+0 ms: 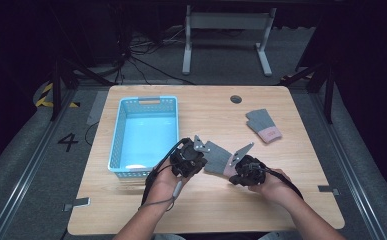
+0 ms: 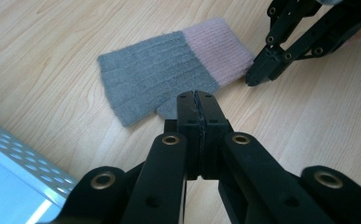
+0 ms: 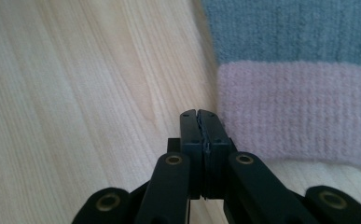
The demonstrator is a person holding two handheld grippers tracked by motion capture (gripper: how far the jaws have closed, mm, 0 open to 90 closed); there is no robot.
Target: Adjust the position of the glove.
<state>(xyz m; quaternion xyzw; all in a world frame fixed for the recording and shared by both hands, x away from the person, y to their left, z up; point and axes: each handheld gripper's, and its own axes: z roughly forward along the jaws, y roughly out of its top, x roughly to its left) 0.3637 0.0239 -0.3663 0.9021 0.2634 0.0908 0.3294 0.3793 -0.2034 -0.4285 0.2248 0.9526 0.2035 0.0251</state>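
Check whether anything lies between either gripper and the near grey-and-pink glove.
Nothing visible does. The glove lies flat on bare table; the left gripper is at its grey edge, the right gripper beside its pink cuff, both with jaws shut.

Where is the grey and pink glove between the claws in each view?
High view: the near glove lies at table centre, between both claws.
Left gripper view: upper centre, beyond the shut jaws.
Right gripper view: upper right.
Shared landmark: its pink cuff.
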